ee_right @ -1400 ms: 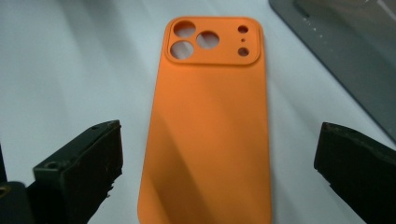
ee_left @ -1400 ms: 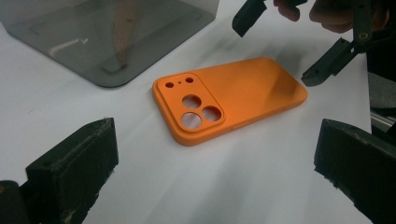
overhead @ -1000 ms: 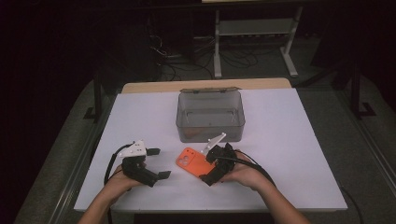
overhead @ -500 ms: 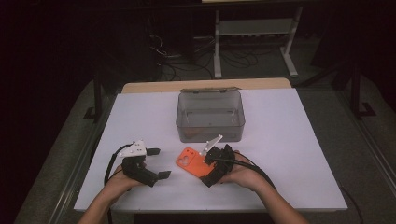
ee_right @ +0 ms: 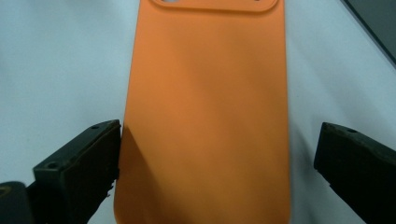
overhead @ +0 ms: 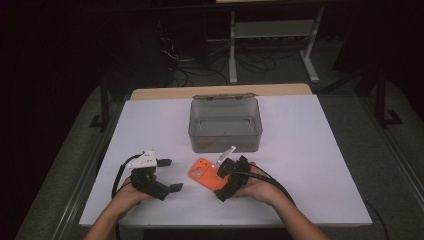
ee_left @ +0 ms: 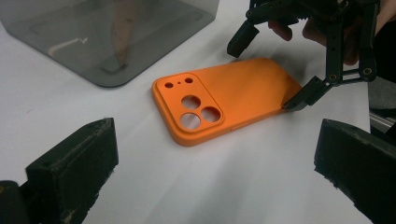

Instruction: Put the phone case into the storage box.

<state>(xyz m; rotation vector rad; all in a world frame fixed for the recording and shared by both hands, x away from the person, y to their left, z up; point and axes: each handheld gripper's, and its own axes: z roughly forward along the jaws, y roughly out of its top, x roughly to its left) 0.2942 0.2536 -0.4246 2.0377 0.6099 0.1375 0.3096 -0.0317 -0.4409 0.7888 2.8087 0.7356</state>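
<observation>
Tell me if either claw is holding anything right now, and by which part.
Nothing is held. The right claw is open with its jaws on either side of the orange phone case at its plain end; the left claw is open and empty.

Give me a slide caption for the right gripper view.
Open right gripper straddles the orange phone case lying on the white table.

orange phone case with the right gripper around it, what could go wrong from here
1. The right gripper straddles the near end of the orange phone case, which lies flat on the white table. The jaws may scrape the surface or slide over the thin edges instead of catching them.
2. One jaw touches the case's side while the other stands off, so closing could push it sideways.
3. The grey transparent box sits just beyond; a shove could knock the case into it.
</observation>
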